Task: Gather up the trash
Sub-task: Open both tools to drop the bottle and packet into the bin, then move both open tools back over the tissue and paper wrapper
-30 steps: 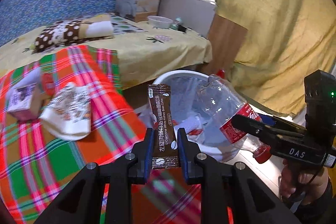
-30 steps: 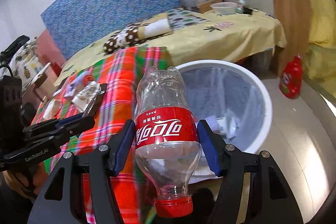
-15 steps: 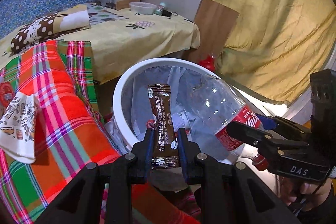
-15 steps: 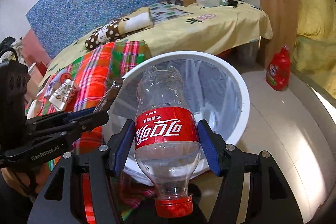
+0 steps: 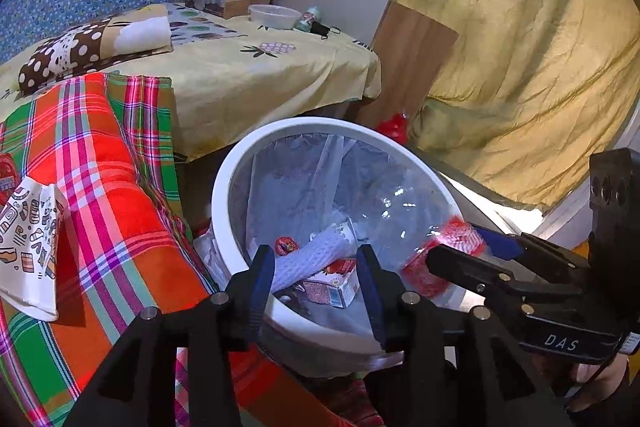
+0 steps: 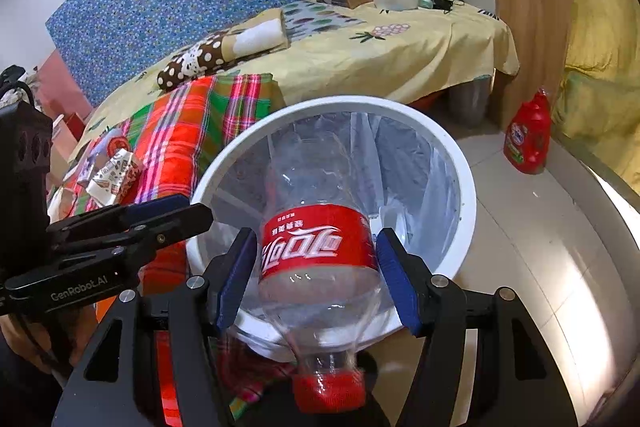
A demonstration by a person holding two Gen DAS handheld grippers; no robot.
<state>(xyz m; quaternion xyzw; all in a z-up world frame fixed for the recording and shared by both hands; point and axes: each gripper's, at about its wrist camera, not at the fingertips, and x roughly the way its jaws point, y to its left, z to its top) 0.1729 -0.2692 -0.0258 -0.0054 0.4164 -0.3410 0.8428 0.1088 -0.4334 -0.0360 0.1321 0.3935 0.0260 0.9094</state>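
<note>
Nearest to us, our left gripper hangs over the near rim of the white trash bin with its jaws spread and nothing between them. Our right gripper has its jaws parted around the Coca-Cola bottle, cap toward us; the bottle looks tilted and blurred, so we judge it is slipping free rather than firmly clamped. The risk here is the bottle catching the rim and bouncing onto the tiled floor, since its neck sits over the near edge, not the middle. In the bin lie a small carton and a white wrapper. Farther left, a patterned paper cup waits on the plaid blanket; reaching for it in haste could knock the bin or drag the blanket.
</note>
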